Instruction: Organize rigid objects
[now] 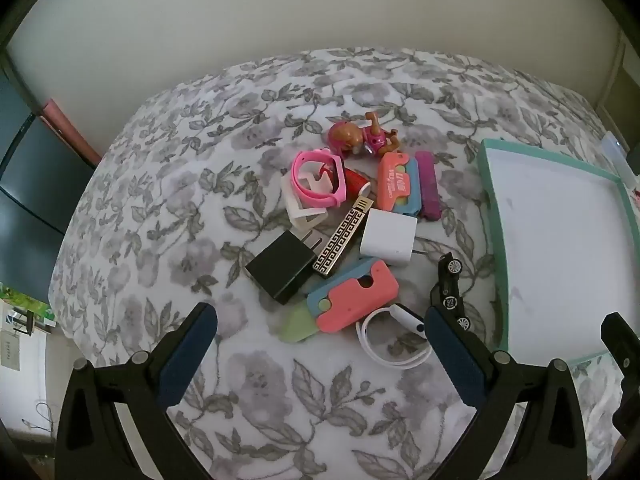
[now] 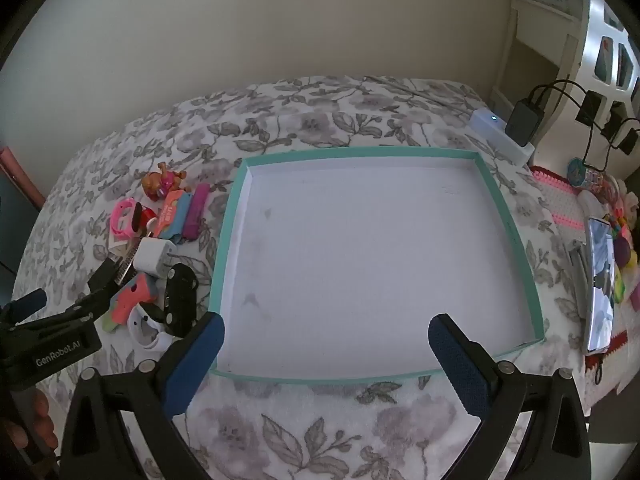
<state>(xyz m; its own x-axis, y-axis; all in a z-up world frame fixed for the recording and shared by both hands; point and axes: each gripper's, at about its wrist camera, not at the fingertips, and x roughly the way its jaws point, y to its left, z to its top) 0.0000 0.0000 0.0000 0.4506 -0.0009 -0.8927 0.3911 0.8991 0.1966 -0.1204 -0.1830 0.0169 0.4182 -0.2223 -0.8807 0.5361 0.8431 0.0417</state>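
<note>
Two wrist views over a flower-printed bedspread (image 1: 168,184). We see the left gripper (image 1: 320,320) with its jaws spread wide and nothing between the pads, poised above a heap of small hard items. The heap comprises a black charger (image 1: 280,266), a white charger (image 1: 388,236), a patterned metal bar (image 1: 342,240), two coral-and-blue folding toys (image 1: 356,300) (one near, one farther back beside a purple piece), a pink strap (image 1: 316,178), a small figure toy (image 1: 360,138), a black toy car (image 1: 450,288) and a white ring cable (image 1: 394,340). The items overlap or touch one another.

The right gripper (image 2: 326,338) also stands fully open and empty, over the near edge of the teal-rimmed tray (image 2: 230,216), which holds nothing and lies just beside the heap, on its right.

We judge the task to be at its start: no item is sorted yet, and the first pick is in hand. The next move calls for lowering the left gripper onto an item at the edge of the heap, closing across its narrow faces, and carrying it to the tray without dragging its neighbours.
</note>
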